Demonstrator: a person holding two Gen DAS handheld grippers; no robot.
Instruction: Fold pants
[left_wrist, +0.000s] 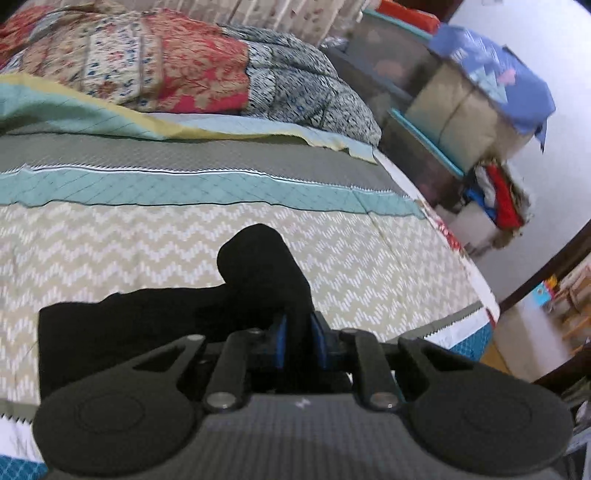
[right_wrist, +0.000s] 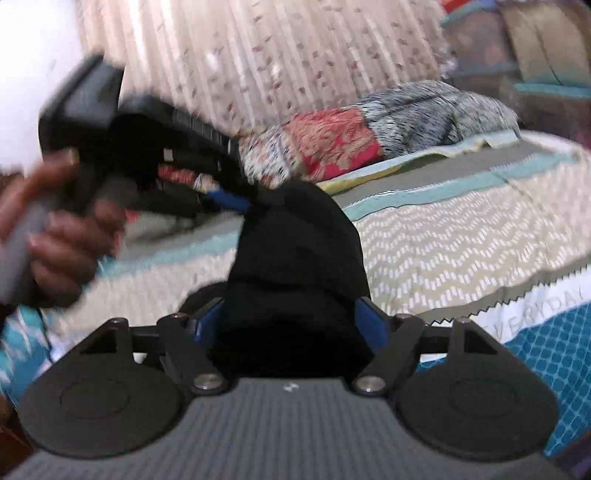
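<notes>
The black pants (left_wrist: 155, 325) lie partly on the bed, one end raised. My left gripper (left_wrist: 298, 343) is shut on a fold of the black pants, which rises in a hump just ahead of its blue pads (left_wrist: 317, 339). In the right wrist view the pants (right_wrist: 295, 266) fill the space between my right gripper's (right_wrist: 291, 325) blue pads (right_wrist: 371, 319), which stand wide apart with the cloth bunched between them. The left gripper (right_wrist: 236, 201), held in a hand, pinches the top of the same cloth above and to the left.
The bed carries a chevron quilt (left_wrist: 351, 251) with teal and grey bands. A patchwork blanket (left_wrist: 166, 62) is piled at the far end. Storage boxes (left_wrist: 461, 110) and clothes stand beside the bed on the right. A floral curtain (right_wrist: 295, 55) hangs behind.
</notes>
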